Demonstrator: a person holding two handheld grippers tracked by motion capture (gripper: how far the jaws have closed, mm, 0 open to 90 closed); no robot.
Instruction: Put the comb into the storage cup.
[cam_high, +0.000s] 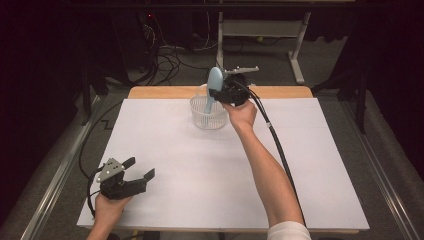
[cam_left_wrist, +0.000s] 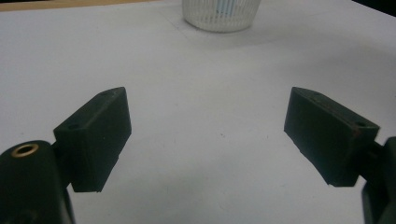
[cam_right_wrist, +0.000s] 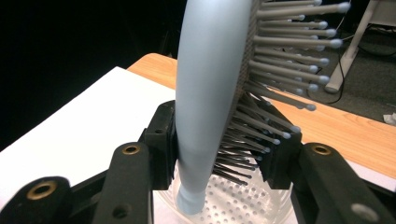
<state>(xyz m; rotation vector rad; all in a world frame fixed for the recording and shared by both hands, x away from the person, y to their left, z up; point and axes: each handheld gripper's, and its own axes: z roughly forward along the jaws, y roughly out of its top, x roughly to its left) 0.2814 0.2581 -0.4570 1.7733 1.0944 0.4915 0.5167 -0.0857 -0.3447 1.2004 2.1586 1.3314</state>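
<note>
Hairbrush (cam_high: 215, 82) stands upright in the right tongs (cam_high: 220, 93), handle down over the basket (cam_high: 207, 116) in the high view. Left tongs (cam_left_wrist: 208, 135) gape empty, well short. Right gripper view: jaws clamp the brush (cam_right_wrist: 210, 93).

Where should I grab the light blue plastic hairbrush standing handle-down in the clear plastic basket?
Grip the light blue hairbrush low on its head, from above, one jaw on the smooth back, one against the bristles, as the right gripper does. Its handle points down into the clear perforated basket, so the head is the reachable part.
</note>
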